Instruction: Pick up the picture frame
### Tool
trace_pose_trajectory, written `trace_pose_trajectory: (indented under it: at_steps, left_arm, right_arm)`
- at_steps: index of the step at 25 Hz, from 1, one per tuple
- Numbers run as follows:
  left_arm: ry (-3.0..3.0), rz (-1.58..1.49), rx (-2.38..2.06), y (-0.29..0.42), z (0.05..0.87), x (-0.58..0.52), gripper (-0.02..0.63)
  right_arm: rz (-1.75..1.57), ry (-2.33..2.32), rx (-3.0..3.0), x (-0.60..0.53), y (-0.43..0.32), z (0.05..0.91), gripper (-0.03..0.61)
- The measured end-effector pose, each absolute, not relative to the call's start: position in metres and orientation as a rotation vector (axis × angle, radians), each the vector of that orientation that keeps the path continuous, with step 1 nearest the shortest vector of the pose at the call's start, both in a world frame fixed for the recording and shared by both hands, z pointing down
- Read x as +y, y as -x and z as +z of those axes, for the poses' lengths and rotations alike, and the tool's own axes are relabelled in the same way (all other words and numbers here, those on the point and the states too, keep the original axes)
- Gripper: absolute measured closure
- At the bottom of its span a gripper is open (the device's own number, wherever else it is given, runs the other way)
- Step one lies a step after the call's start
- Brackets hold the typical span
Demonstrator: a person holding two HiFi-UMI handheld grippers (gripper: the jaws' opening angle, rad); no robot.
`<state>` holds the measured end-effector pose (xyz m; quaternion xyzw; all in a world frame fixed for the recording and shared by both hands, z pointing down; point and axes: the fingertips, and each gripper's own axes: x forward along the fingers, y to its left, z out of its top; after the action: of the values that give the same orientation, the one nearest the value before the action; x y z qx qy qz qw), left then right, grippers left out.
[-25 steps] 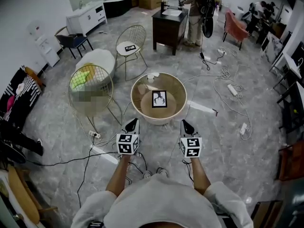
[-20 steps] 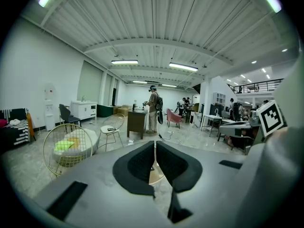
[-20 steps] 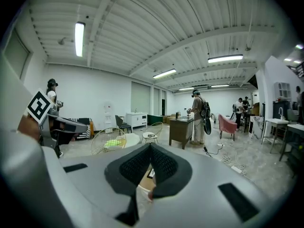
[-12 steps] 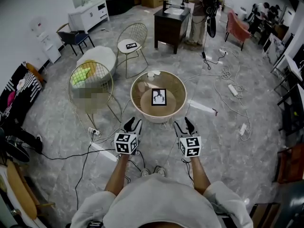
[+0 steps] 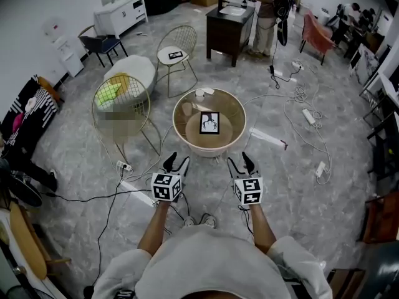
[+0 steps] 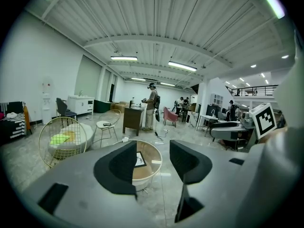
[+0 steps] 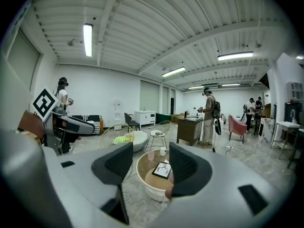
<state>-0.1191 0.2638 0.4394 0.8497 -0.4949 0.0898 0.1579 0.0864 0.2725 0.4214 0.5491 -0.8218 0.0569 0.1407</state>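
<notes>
Both my tools are empty. My left gripper has just been spreading its jaws, and they now stand wide with nothing between them. My right gripper is spread too and holds nothing. The picture frame lies flat and face up near the middle of the round table, ahead of both tools and clear of them. I judge it light, thin and stiff, with a front that is probably smooth and breakable. Since it lies flat, I would pinch it across one dark border edge and lift gently, keeping pressure off the face.
</notes>
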Motion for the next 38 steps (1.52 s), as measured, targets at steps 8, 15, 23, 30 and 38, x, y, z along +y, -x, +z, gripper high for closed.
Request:
trace_pose_trajectory:
  at_steps: [8,15,23,30,38]
  left_arm:
    - [-2.418,0.262,-1.434,0.105,0.444,0.265,0.419]
    - [-2.419,0.264,-1.436,0.096,0.445,0.256,0.419]
    - [-2.409,0.264,-1.443,0.091,0.448,0.242,0.419]
    - [-2.399,0.266,-1.444,0.096,0.457,0.217,0.420]
    - [-2.405,0.250,-1.431,0.100,0.459,0.168,0.419]
  right_arm:
    - [0.151,-1.567,-2.389,0.267,-0.099,0.425,0.344]
    - [0.164,-1.566,-2.386,0.260,-0.105,0.431,0.345]
    - [0.165,-1.558,-2.379,0.245,-0.110,0.434,0.348]
    - [0.170,-1.568,-2.365,0.219,-0.110,0.441,0.353]
    - [0.167,-1.563,-2.350,0.174,-0.103,0.444,0.354]
